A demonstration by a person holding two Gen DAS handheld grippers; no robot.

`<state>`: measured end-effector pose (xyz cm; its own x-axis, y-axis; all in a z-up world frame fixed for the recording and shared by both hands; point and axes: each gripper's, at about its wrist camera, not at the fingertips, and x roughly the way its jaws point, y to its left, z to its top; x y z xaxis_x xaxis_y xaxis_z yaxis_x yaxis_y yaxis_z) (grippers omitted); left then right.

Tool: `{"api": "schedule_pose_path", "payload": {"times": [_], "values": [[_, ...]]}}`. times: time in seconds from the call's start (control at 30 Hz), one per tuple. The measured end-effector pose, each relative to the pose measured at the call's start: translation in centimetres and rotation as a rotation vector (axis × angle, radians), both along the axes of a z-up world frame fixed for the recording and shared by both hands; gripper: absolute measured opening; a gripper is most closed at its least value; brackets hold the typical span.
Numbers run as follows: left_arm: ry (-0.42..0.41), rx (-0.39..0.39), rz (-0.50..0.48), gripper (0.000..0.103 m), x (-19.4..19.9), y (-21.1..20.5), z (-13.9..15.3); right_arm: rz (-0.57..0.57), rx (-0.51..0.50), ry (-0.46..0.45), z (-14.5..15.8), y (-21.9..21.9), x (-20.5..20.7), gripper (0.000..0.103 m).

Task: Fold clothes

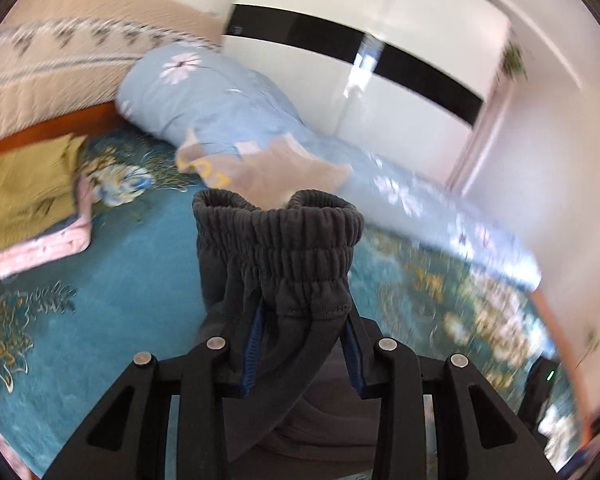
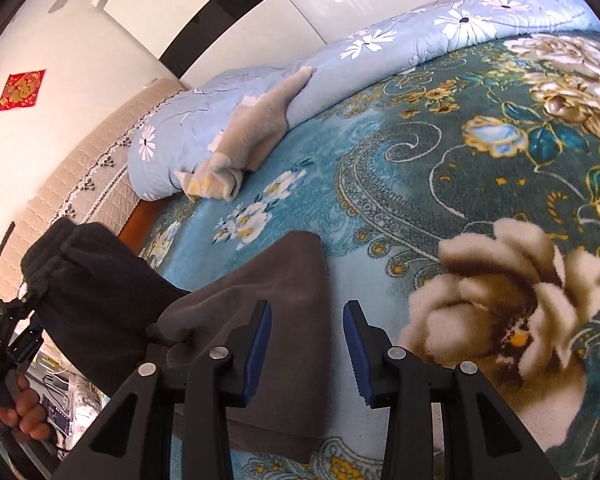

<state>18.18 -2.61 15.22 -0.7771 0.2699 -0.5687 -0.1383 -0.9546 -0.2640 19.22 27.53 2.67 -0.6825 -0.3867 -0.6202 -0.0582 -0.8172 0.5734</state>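
A dark grey pair of pants [image 1: 276, 240] with a gathered elastic waistband stands up between the fingers of my left gripper [image 1: 302, 320], which is shut on it. The left wrist view is blurred. In the right wrist view the same pants [image 2: 260, 280] trail from the raised waistband at the left, where the left gripper [image 2: 20, 308] pinches it, down onto the bed. My right gripper [image 2: 308, 312] hovers low over the flat part of the pants. Its jaws stand apart with nothing pressed between them, and the cloth's edge lies under the left finger [image 2: 256, 344].
A teal floral bedspread [image 2: 460, 160] covers the bed. A rolled light blue floral duvet [image 1: 220, 100] lies along the far side with a beige garment [image 2: 252, 136] on it. A folded stack of olive and pink clothes [image 1: 28, 200] sits at the left. A hand [image 2: 20, 412] grips the left tool's handle.
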Motion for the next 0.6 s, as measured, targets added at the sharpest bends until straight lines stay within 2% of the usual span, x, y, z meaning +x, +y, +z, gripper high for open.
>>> {"api": "schedule_pose_path", "payload": {"times": [0.23,0.4,0.5,0.6], "values": [[-0.073,-0.161,-0.037,0.037,-0.1,7.7,-4.8,-0.01,-0.086,-0.031,-1.7,1.5,-0.3,0.04],[-0.1,-0.342,-0.085,0.037,1.4,12.7,-8.0,-0.008,-0.115,-0.047,-2.3,1.7,-0.6,0.042],[-0.093,-0.432,-0.082,0.037,2.1,13.8,-9.3,-0.008,-0.115,-0.051,-2.4,1.7,-0.7,0.042],[-0.099,-0.447,-0.07,0.039,2.4,13.9,-9.3,-0.016,-0.111,-0.054,-2.5,1.7,-0.7,0.042]]}}
